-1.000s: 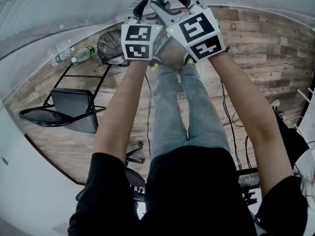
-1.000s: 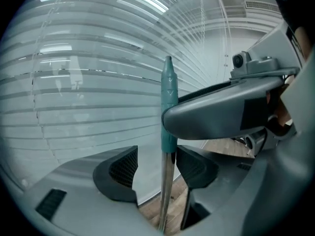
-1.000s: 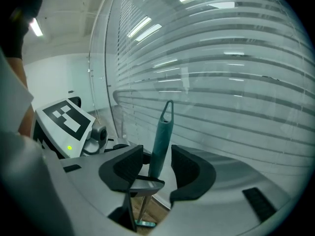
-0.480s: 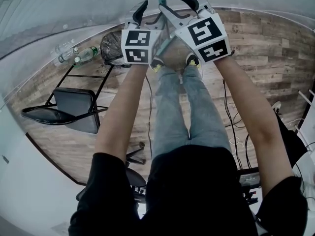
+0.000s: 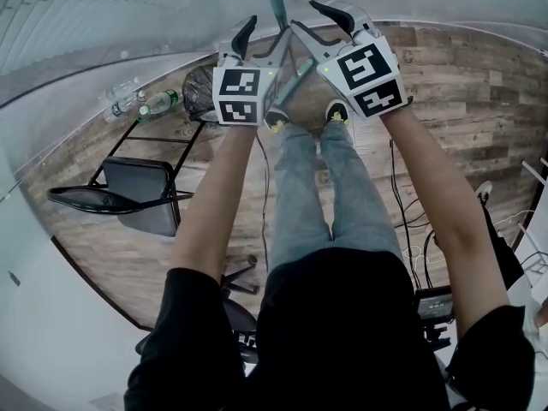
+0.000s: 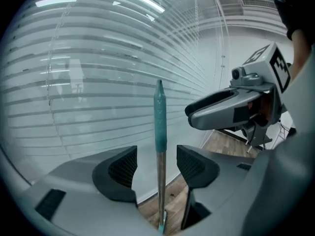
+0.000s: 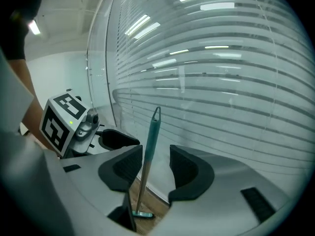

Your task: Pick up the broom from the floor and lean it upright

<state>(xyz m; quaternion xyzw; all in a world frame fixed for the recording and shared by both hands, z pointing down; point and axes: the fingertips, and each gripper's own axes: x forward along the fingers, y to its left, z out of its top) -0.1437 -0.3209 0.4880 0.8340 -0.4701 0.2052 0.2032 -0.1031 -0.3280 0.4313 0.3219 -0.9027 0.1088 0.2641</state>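
Two bottles (image 5: 161,102), chair (image 5: 139,200) left of broom (image 5: 276,1)

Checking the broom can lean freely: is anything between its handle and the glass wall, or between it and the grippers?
Nothing visible does. The broom handle stands upright inside the open jaws of the left gripper and the right gripper, with only the blind-covered glass wall behind it.

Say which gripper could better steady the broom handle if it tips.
Left, probably: the broom handle stands centred between the open jaws of the left gripper; in the open right gripper it sits off-centre.
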